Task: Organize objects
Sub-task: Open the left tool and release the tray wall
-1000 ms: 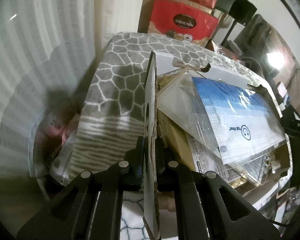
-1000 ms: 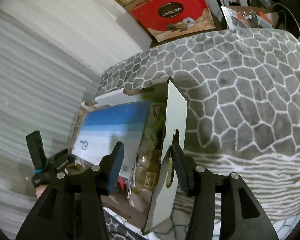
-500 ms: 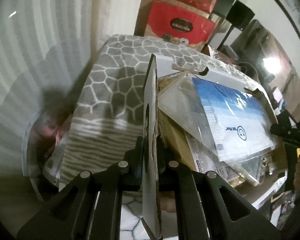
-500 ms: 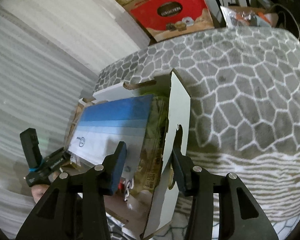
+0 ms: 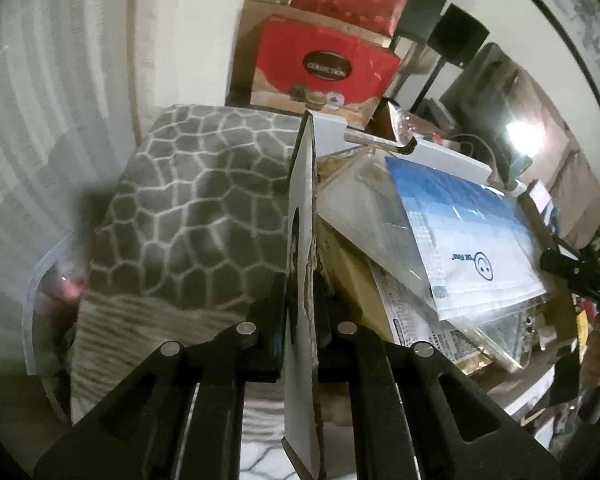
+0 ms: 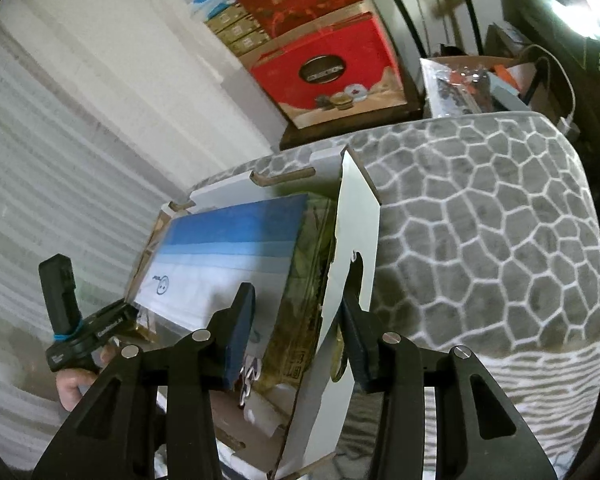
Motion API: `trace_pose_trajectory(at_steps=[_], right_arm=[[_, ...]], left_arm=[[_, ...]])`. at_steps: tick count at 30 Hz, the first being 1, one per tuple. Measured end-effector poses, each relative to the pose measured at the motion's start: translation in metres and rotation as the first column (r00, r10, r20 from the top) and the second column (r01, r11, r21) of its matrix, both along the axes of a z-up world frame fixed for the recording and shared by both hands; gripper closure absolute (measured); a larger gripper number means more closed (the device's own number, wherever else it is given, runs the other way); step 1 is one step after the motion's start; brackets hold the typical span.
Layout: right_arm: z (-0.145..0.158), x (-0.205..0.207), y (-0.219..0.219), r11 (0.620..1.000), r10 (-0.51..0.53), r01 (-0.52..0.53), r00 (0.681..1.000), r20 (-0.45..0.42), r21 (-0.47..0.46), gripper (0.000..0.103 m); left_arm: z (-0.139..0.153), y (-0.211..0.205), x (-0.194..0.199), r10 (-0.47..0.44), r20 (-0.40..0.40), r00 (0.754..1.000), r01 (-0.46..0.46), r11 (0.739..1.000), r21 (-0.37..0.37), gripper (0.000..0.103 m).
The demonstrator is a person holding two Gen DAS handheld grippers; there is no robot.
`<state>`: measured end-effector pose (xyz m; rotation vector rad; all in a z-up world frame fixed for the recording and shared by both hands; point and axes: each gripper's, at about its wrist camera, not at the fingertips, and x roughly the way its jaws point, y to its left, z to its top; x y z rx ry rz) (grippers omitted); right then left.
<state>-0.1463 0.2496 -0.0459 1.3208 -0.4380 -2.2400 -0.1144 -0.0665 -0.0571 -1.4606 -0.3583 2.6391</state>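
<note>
1. The left tool (image 5: 302, 312) stays clamped on the box's left wall (image 5: 302, 216).
2. The right tool (image 6: 300, 336) has closed a little around the right wall (image 6: 350, 276); its left side isn't touching.
3. The box (image 6: 220, 186) of packets, at twelve o'clock, has lifted off the grey blanket (image 6: 480, 240), so carrying has begun.

One cardboard box (image 6: 356, 240), one blue-and-white packet (image 6: 228, 248), two red gift boxes (image 6: 332, 68).

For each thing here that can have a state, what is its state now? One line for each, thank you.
Left gripper: shut on the box's side wall.
Right gripper: partly open, astride the opposite side wall, only the right pad against it.
Box: open on top, full.
Blue-white pack: lying tilted on top, sealed in clear plastic.
Red carton: closed, upright.
</note>
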Motion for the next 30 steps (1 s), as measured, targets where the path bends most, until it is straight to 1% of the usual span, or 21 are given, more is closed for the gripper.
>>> trace_pose_trajectory(at_steps=[7,12,21,28,29,30], right_arm=[[-0.009,-0.013,0.027,0.999,-0.049,0.049,0.999,0.005,-0.004,0.059],[-0.017,-0.018,0.038,0.997,-0.075,0.075,0.997,0.012,0.001,0.059],[-0.033,-0.022,0.044,0.996,-0.091,0.091,0.996,0.024,0.0,0.059],[-0.033,-0.02,0.044,0.996,-0.093,0.093,0.996,0.009,0.004,0.06],[-0.033,-0.02,0.044,0.995,-0.095,0.095,0.995,0.011,0.007,0.059],[-0.032,-0.019,0.045,0.995,-0.099,0.099,0.995,0.015,0.009,0.059]], left_arm=[[-0.006,0.025,-0.025,-0.023,0.012,1.0,0.023,1.0,-0.015,0.095],[-0.011,0.037,-0.032,-0.03,0.018,0.999,0.031,0.999,-0.031,0.095],[-0.027,0.048,-0.036,-0.037,0.044,0.998,0.04,0.997,-0.059,0.095],[-0.027,0.052,-0.035,-0.038,0.046,0.998,0.042,0.995,-0.088,0.095],[-0.026,0.051,-0.034,-0.034,0.043,0.998,0.038,0.996,-0.087,0.092],[-0.024,0.051,-0.033,-0.029,0.038,0.999,0.032,0.995,-0.09,0.086]])
